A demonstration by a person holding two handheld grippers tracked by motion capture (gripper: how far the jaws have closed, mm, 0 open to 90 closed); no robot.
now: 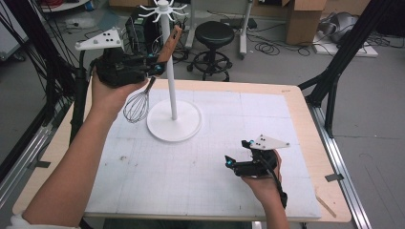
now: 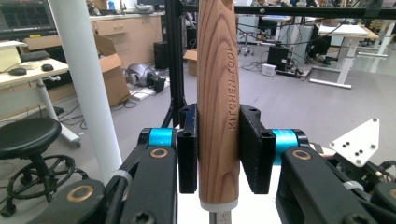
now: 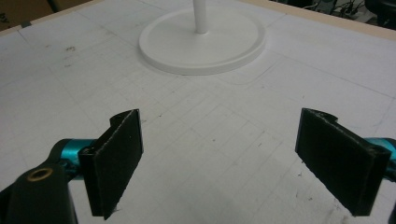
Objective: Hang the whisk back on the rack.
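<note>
Clearly the left gripper [image 1: 154,68] is clamped on the whisk [image 1: 145,90] by its wooden handle, jaws pressed against both sides of the grain in the left gripper view. The grip sits low on the handle [image 2: 217,102], near the metal collar, which leaves the top end free; that makes sense if the aim is to hang the whisk from one of the hooks [image 1: 165,9] crowning the white stand [image 1: 173,121]. In the high view the whisk is held up in the air just left of the pole [image 1: 168,62], handle tilted up toward the hooks and wire head hanging down above the mat [image 1: 200,171], beside the stand's round base. Whether the handle's tip has a loop or hole for hanging is hard to tell, since it is cut off or too small to read.

The right gripper [image 1: 239,155] rests low near the mat's front right, jaws wide apart with nothing between them, pointed toward the base. It probably waits there to steady the stand if the hooking knocks it.
</note>
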